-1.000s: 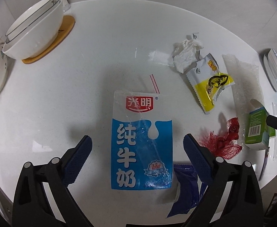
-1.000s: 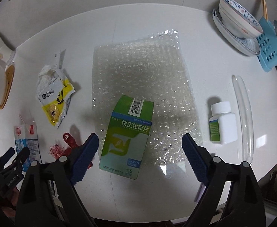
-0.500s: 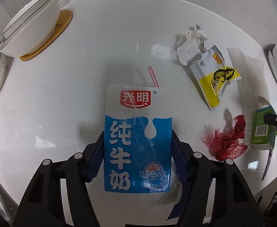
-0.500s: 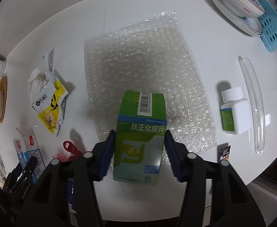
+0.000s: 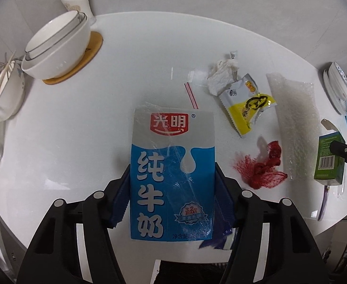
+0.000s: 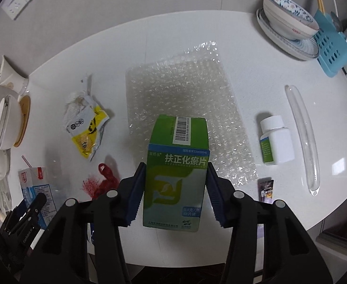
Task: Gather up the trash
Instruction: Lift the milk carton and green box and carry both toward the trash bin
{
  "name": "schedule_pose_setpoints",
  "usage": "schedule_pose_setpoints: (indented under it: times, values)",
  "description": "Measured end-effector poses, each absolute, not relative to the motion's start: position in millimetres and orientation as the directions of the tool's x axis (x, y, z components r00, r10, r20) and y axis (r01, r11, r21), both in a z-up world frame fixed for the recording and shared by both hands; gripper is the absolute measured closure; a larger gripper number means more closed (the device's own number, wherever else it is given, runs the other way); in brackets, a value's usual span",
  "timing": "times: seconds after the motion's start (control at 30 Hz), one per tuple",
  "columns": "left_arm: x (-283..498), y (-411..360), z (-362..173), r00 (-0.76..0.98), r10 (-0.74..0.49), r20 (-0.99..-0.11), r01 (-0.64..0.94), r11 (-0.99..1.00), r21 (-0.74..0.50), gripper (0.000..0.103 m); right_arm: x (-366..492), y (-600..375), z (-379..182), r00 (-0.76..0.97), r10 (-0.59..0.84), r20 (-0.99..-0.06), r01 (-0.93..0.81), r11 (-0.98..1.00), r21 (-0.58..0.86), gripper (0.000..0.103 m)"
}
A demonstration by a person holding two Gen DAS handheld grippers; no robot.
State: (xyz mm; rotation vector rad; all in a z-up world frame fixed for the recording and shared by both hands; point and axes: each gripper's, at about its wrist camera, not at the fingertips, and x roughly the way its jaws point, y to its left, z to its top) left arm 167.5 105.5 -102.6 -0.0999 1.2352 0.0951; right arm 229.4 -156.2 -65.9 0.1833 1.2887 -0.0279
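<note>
Comparing with a second ago: both grippers, then spread wide around their items, have since clamped and lifted. Left gripper [image 5: 172,189] pinches milk carton [image 5: 172,172] by its sides, raised off white table [image 5: 126,71]. Right gripper [image 6: 174,189] pinches green box [image 6: 177,172], held above bubble wrap [image 6: 180,94]. Wrapper [image 5: 248,104], tissue [image 5: 222,75], red net [image 5: 261,168] lie untouched.

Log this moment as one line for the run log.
left gripper: shut on milk carton | right gripper: shut on green box | left on table: bubble wrap, yellow wrapper, red net, tissue
</note>
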Motion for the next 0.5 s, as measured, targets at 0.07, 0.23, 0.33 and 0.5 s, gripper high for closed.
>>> schedule_pose_setpoints:
  times: [0.07,0.23,0.33,0.5]
  values:
    - [159,100,-94,0.335,0.023,-0.942,-0.134,0.991,-0.023,0.041,220,-159,-59,0.307,0.082,-0.948,0.099,0.988,0.117,0.056]
    - [136,86,-79,0.365,0.004,-0.931,-0.143,0.988,-0.051,0.041,196,-168,-41,0.364,0.11,-0.925,0.045,0.99,0.136,0.056]
    - [123,72,-75,0.375,-0.008,-0.927,-0.137,0.988,-0.064,0.041,176,-173,-34,0.399,0.131,-0.908,0.002,0.99,0.144,0.056]
    - [99,45,-69,0.397,-0.022,-0.918,-0.114,0.991,-0.073,0.041,145,-180,-32,0.434,0.14,-0.89,-0.053,0.99,0.13,0.056]
